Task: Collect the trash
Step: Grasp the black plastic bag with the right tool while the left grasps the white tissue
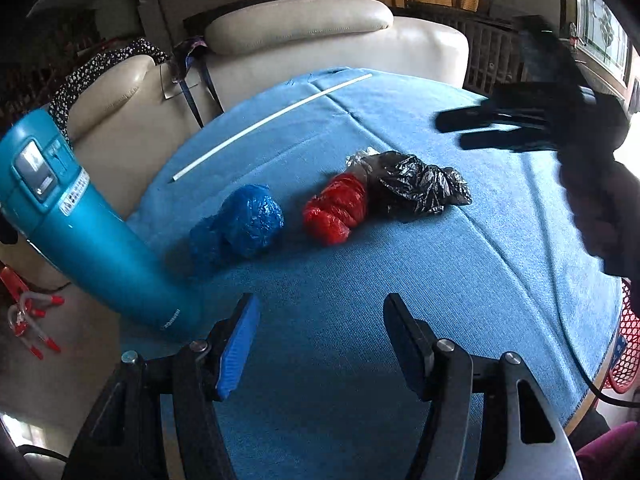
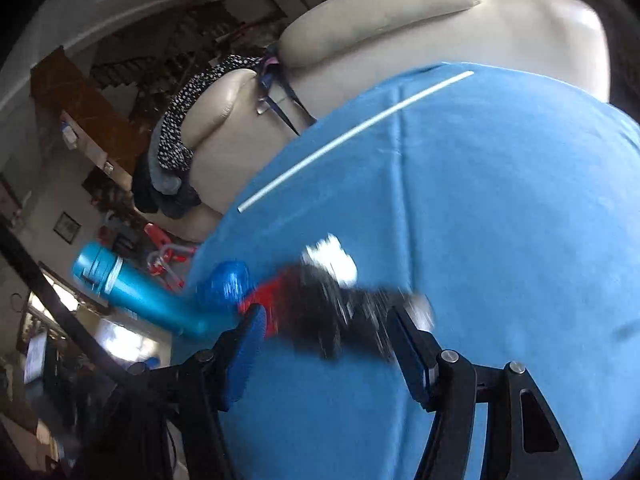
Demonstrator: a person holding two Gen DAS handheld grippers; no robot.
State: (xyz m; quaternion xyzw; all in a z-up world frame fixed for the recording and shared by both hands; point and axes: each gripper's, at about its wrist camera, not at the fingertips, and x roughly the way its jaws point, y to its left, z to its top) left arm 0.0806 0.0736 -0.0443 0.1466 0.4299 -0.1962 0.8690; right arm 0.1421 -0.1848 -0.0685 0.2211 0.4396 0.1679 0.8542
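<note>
Three crumpled plastic bags lie in a row on the blue tablecloth (image 1: 460, 280): a blue bag (image 1: 240, 222), a red bag (image 1: 336, 208) and a black bag (image 1: 416, 184) with a scrap of clear plastic (image 1: 358, 160) behind it. My left gripper (image 1: 320, 336) stands open, short of the bags, with only cloth between its fingers. My right gripper (image 1: 452, 132) hovers blurred above the table, to the right of the black bag, fingers apart. In the right wrist view the right gripper (image 2: 326, 336) is open; the smeared black bag (image 2: 340, 312) and red bag (image 2: 268, 296) show beyond its fingers.
A teal bottle (image 1: 92, 240) lies at the table's left edge beside the blue bag. A long white stick (image 1: 272, 120) lies on the far side of the cloth. A cream sofa (image 1: 300, 28) stands behind the table. A red mesh basket (image 1: 626, 344) sits below the right edge.
</note>
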